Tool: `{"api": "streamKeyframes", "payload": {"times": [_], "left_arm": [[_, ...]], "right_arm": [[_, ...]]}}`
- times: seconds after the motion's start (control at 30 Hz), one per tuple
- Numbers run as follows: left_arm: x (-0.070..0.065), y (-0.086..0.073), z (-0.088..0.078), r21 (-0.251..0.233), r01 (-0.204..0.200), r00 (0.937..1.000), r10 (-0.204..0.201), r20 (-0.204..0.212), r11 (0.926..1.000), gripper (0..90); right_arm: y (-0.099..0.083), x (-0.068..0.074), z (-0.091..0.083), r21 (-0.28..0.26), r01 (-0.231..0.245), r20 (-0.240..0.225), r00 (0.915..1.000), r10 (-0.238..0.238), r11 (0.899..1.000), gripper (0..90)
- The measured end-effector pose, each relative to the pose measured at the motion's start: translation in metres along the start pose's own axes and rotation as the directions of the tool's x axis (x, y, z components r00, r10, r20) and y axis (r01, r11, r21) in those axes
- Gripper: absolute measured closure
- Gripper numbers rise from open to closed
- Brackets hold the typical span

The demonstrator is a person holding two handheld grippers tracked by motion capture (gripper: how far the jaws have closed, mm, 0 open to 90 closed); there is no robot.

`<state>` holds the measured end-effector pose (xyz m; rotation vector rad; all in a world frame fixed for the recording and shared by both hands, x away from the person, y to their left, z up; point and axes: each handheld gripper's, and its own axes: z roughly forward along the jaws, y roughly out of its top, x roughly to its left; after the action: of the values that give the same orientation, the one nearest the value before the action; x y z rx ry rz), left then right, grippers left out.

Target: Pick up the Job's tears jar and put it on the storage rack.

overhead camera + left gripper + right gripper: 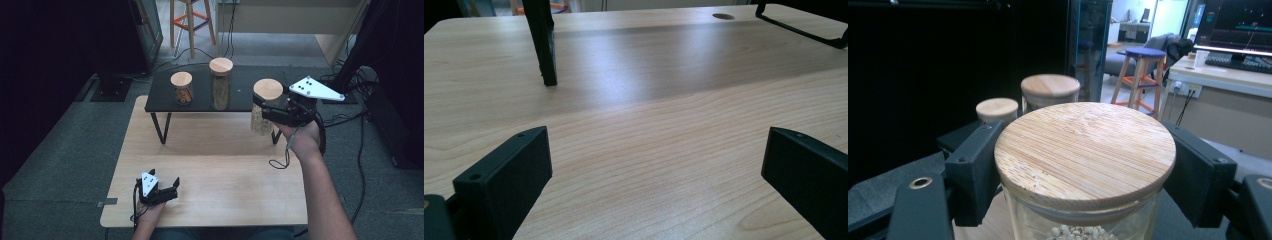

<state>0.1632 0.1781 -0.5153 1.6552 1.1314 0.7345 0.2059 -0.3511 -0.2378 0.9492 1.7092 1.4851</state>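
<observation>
Left claw: the left claw rests near the front edge of the counter. Its jaws stand wide apart with nothing between them, just bare wood.
Right claw: the right claw is squeezed tight on the held jar, one jaw on each side, just under the lid.
Where the held jar is: it is up in the air at the right end of the little black shelf, near its right front corner. I cannot tell if its bottom touches anything.
Held jar inside: small pale bits, like beans or grains. A round wooden lid shuts it.
Tall jar: the tall jar stands in the middle of the little black shelf. It has a wooden lid and something light brown inside, too small to name.
Short jar: the short jar stands at the left on the little black shelf. It has a wooden lid and darker brown things inside.
Done so far: I think two jars are in their spots on the shelf, and the third one is picked up.
Still to do: I think the held jar needs to be set down on the empty right end of the shelf, and then let go.
</observation>
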Motion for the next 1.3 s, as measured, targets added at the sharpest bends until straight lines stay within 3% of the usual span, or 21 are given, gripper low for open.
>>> {"api": "streamKeyframes", "payload": {"times": [0.43,0.7,0.93,1.3], "left_arm": [[0.001,-0.001,0.0,-0.005,0.008,1.0,-0.008,0.003,1.0,0.0],[0.002,0.001,0.001,0.004,0.011,0.9999,-0.011,0.01,0.9999,0.0],[0.002,-0.001,0.0,-0.007,0.02,0.9998,-0.02,0.002,0.9998,0.0],[0.001,-0.001,-0.001,-0.007,0.017,0.9999,-0.017,0.002,0.9998,0.0]], "right_arm": [[0.01,-0.004,0.025,-0.017,-0.004,0.011,0.9999,0.004,1.0,23.9],[0.015,-0.003,0.044,-0.019,0.004,0.058,0.9983,-0.003,1.0,23.9],[0.013,-0.007,0.054,-0.029,0.019,0.074,0.9971,-0.017,0.999,23.9],[0.005,-0.015,0.071,-0.052,-0.011,0.097,0.9951,0.016,0.999,23.9]]}}
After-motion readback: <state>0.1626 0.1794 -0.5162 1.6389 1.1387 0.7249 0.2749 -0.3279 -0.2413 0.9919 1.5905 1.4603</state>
